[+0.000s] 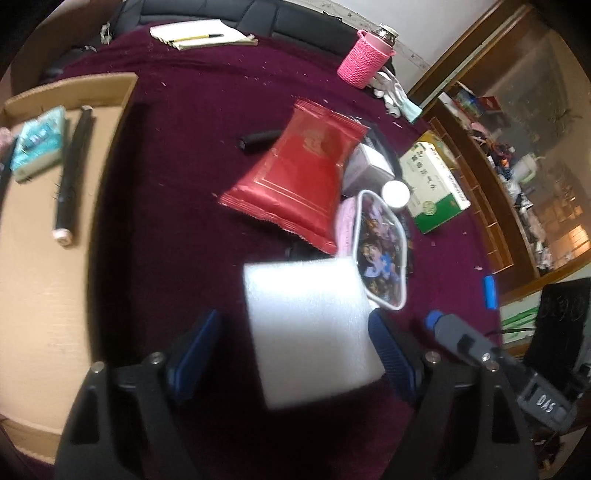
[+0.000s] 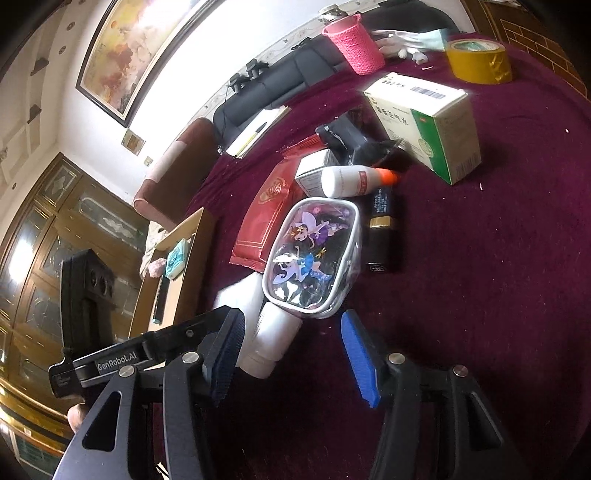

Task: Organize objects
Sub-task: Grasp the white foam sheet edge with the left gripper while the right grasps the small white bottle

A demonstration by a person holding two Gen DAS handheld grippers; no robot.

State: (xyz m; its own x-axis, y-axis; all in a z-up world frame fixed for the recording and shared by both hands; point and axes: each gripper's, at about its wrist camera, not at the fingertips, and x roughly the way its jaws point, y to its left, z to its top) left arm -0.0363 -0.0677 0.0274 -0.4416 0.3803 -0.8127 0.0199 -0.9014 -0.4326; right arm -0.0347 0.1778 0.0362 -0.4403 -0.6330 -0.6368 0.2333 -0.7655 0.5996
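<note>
My left gripper (image 1: 295,339) is open with a white foam block (image 1: 310,332) between its blue pads, not clamped. Behind it lie a red foil packet (image 1: 299,173) and a clear cartoon pouch (image 1: 380,251). A cardboard box (image 1: 44,258) at the left holds a teal packet (image 1: 37,142) and a black tube (image 1: 72,173). My right gripper (image 2: 291,354) is open just in front of the cartoon pouch (image 2: 314,258), with a white bottle (image 2: 269,339) between its pads, untouched. The left gripper (image 2: 147,354) shows at its left.
On the maroon cloth (image 2: 480,277): a green-white medicine box (image 2: 428,125), a white bottle with orange cap (image 2: 354,181), a black cosmetic box (image 2: 380,232), yellow tape (image 2: 478,61), a pink knitted bottle (image 2: 354,42), a notebook with pen (image 1: 201,35). A wooden cabinet (image 1: 517,155) stands at the right.
</note>
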